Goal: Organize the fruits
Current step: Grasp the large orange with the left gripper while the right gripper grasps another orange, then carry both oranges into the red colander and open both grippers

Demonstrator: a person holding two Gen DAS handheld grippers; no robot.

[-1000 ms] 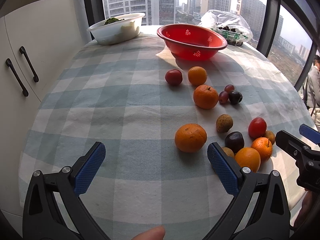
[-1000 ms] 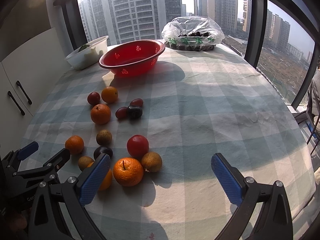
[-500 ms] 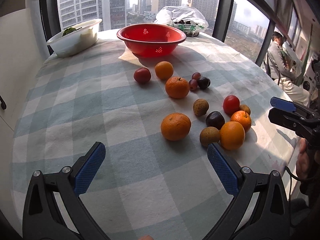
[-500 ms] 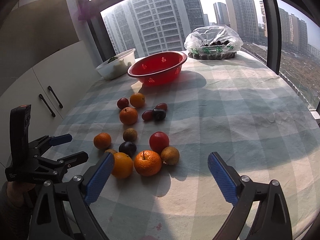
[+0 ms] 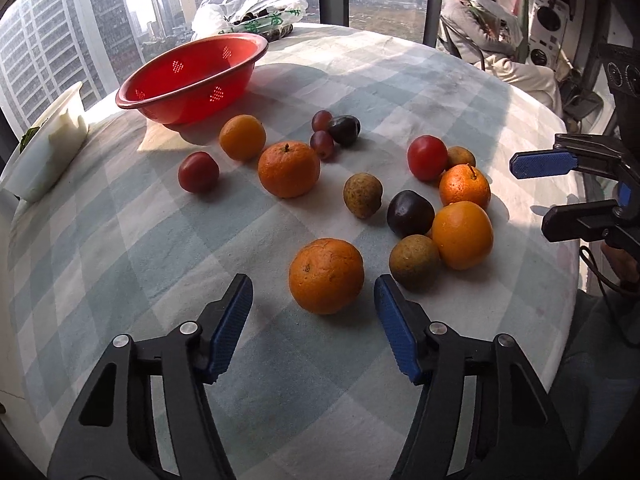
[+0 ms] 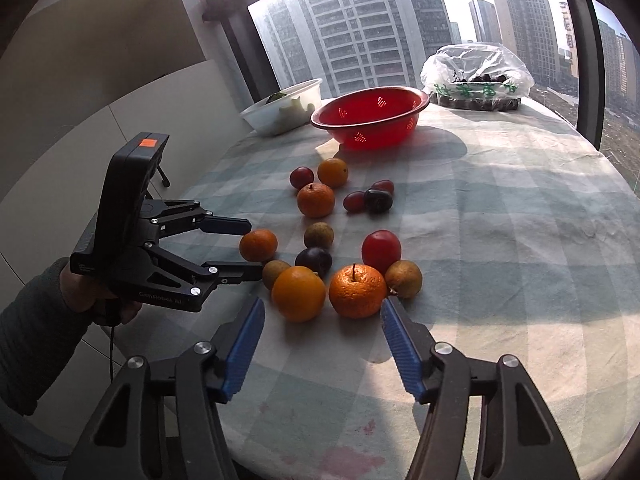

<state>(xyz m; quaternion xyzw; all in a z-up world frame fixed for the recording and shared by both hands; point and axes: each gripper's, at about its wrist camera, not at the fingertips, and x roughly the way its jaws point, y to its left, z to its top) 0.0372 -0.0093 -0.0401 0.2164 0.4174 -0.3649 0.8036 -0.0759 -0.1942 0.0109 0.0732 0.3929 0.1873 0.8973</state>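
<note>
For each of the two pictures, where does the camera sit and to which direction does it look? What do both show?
Left wrist: sits on the left gripper, looking across the table at the nearest orange; its open fingers show, with the right gripper at the right edge.
Right wrist: sits on the right gripper, facing the fruit cluster; the left gripper and the hand holding it show.
Shared: the fruits, red colander, white bowl, plastic bag.

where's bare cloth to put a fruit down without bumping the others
Bare cloth lies right of the tomato toward the table edge, and between the red colander and the plastic bag. Crowded: the cluster around the dark plum, just ahead of both grippers.
</note>
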